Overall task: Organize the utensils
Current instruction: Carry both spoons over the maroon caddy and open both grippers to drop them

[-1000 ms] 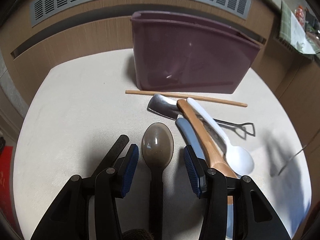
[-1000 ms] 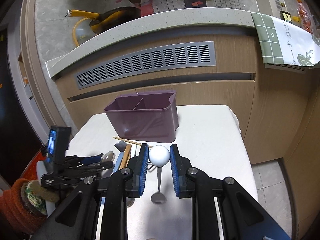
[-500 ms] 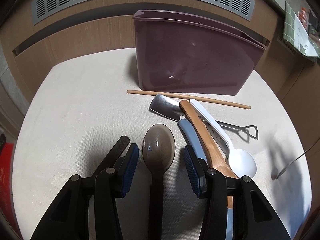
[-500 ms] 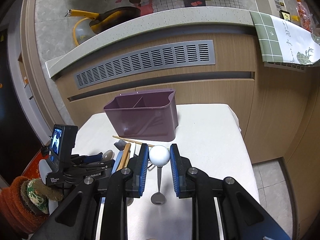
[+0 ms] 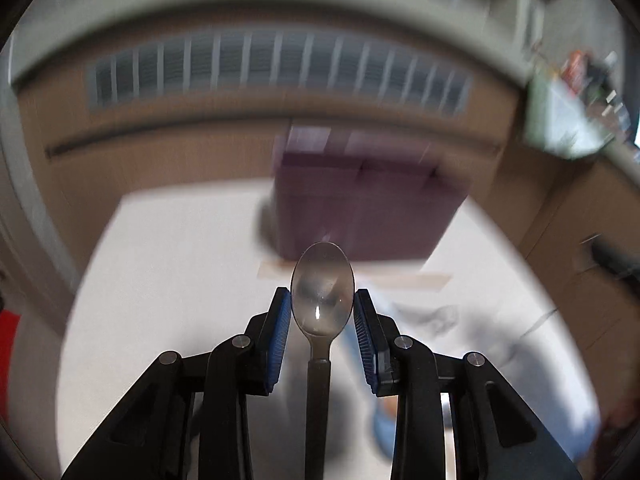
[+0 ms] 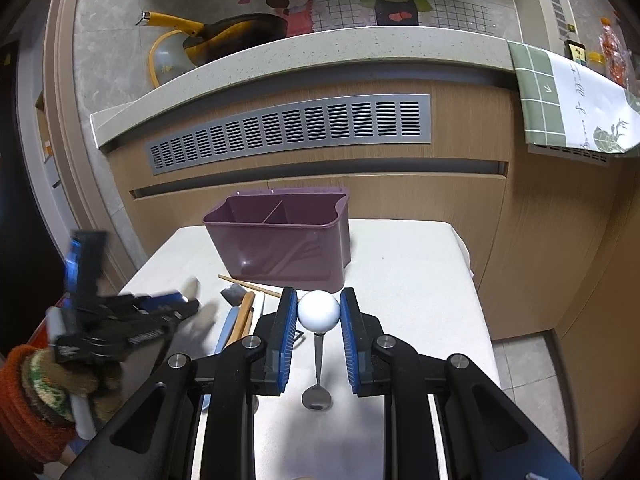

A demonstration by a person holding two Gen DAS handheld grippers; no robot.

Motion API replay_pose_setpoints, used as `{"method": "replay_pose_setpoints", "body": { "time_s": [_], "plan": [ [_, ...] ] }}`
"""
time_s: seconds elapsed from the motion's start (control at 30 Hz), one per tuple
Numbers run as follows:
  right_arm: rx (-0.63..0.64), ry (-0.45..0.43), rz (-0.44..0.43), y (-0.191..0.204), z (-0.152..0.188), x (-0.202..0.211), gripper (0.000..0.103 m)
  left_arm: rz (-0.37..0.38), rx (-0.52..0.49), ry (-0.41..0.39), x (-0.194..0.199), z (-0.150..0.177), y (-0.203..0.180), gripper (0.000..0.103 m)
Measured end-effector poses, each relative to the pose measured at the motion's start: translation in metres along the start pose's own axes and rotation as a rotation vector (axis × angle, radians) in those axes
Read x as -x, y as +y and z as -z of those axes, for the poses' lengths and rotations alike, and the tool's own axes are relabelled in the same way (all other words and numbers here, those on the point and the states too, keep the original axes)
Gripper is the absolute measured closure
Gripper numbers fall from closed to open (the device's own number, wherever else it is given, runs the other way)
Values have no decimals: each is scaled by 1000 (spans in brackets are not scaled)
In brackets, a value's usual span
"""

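Left gripper (image 5: 319, 316) fingers clamped the translucent smoky-grey plastic spoon (image 5: 322, 304) by its bowl, lifted above the white tabletop (image 6: 404, 264). It looked light, stiff and slick; the neck seemed a safer hold. Right gripper (image 6: 319, 316) fingers pinched a white ball-like end (image 6: 319, 312). A purple divided plastic caddy (image 6: 280, 240) stood ahead, against kitchen cabinets.

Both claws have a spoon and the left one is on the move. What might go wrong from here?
1. The left claw pinches the translucent grey spoon at its rounded bowl, so it may pivot or slip.
2. The right claw grips the white spoon by its bowl too.
3. The purple caddy has a divider; a spoon could catch on it.
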State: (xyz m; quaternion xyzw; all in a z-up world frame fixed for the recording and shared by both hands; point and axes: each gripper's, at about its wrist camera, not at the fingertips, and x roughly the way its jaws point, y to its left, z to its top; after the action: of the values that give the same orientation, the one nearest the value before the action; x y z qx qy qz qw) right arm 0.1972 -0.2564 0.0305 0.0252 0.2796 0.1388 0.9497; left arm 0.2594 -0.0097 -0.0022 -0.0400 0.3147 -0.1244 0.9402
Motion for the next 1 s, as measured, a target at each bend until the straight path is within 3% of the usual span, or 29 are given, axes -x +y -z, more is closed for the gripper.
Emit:
{"method": "replay_pose_setpoints", "body": {
  "time_s": [0.13, 0.27, 0.4, 0.53, 0.7, 0.83, 0.9, 1.0],
  "plan": [
    [39, -120, -21, 5, -48, 16, 84, 70, -7, -283, 64, -68, -7, 70],
    [73, -207, -44, 13, -107, 21, 84, 110, 4, -418, 69, -127, -1, 70],
    [80, -211, -62, 19, -142, -2, 84, 145, 57, -408, 33, -152, 14, 70],
    [88, -162, -44, 23, -152, -48, 84, 155, 112, -341, -16, -151, 29, 70],
    [49, -6, -56, 16, -123, -113, 84, 194, 162, -198, -67, -127, 46, 69],
    [43, 133, -121, 11, -102, -146, 80, 217, 162, -157, -65, -108, 50, 59],
    [64, 118, -101, 13, -98, -142, 80, 207, 159, -178, -52, -104, 56, 55],
    [119, -31, -27, 19, -95, -105, 80, 142, 158, -184, -30, -94, 70, 54]
  ]
}}
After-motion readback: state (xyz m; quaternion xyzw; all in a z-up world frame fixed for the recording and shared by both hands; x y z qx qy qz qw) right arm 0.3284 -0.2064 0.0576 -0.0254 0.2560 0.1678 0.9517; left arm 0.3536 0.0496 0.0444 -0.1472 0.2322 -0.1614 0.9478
